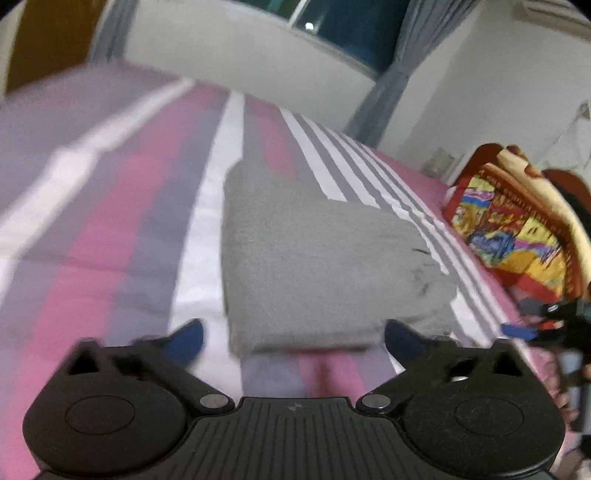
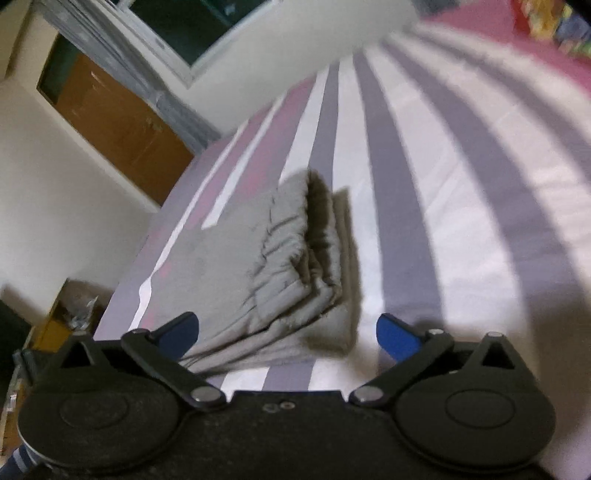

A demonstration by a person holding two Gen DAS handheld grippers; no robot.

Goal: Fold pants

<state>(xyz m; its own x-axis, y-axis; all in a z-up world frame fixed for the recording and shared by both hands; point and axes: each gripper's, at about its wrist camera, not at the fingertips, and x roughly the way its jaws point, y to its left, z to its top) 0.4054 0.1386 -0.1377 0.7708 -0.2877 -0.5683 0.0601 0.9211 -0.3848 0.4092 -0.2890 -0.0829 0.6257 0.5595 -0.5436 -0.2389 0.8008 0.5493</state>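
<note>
Fingers [image 1: 184, 341] on left gripper [image 1: 293, 341] spread wide, nothing between them; right gripper [image 2: 288, 332] same, blue pads apart and empty. Grey pants [image 1: 314, 254] lie folded in a stack on the striped bed sheet [image 2: 424, 192], just ahead of both grippers, not touched by either.

This is a bedroom in a home. A bed [image 1: 155, 206] with a pink, grey and white striped sheet fills both views, a colourful blanket [image 1: 517, 229] lies at its edge, grey curtains [image 1: 391, 85] frame a dark window [image 1: 354, 26], and a wooden door [image 2: 122, 122] stands nearby.
</note>
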